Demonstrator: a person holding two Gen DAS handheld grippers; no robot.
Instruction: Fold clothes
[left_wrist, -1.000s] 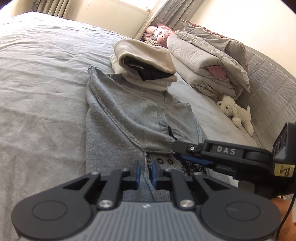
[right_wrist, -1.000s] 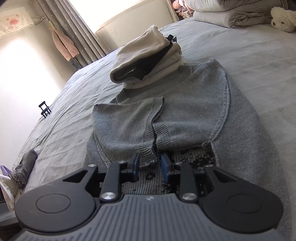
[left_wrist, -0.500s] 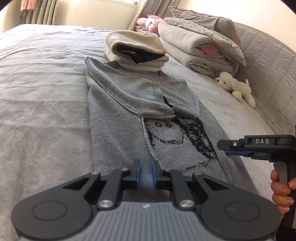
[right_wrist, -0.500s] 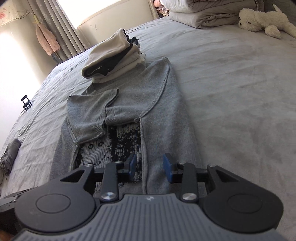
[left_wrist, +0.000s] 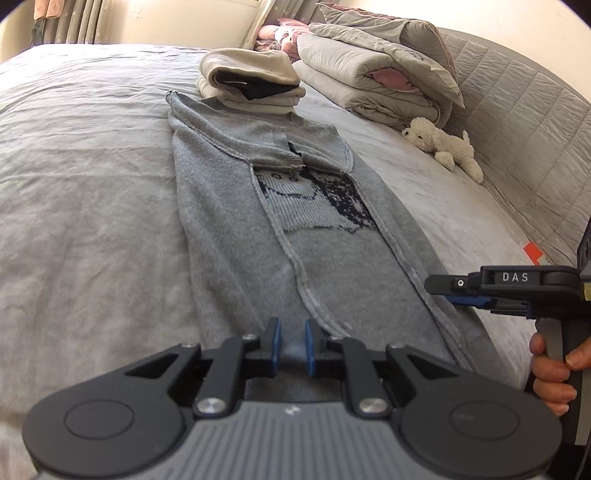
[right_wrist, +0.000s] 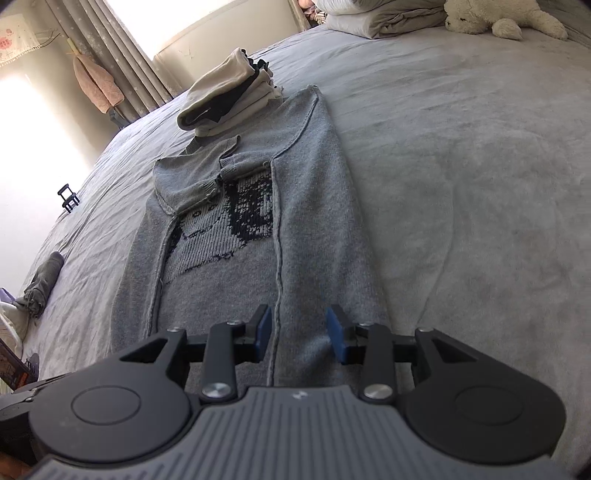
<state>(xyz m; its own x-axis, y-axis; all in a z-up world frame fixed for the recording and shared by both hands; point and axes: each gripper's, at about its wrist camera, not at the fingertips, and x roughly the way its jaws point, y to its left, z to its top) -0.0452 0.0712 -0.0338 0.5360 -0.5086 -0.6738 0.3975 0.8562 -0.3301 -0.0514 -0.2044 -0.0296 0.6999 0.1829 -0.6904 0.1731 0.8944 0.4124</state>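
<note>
Your sweater (left_wrist: 229, 221) is grey knit with a black-and-pale-blue pictorial panel; bedsheet (left_wrist: 81, 177) is plain grey; folded stack (left_wrist: 251, 83) is cream and black; plush toy (left_wrist: 443, 146) is white.

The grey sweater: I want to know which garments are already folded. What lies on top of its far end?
A stack of folded cream clothes rests on the collar end of the grey sweater, with a dark piece showing between layers. The neckline beneath is covered, and the number of garments is unclear.
</note>
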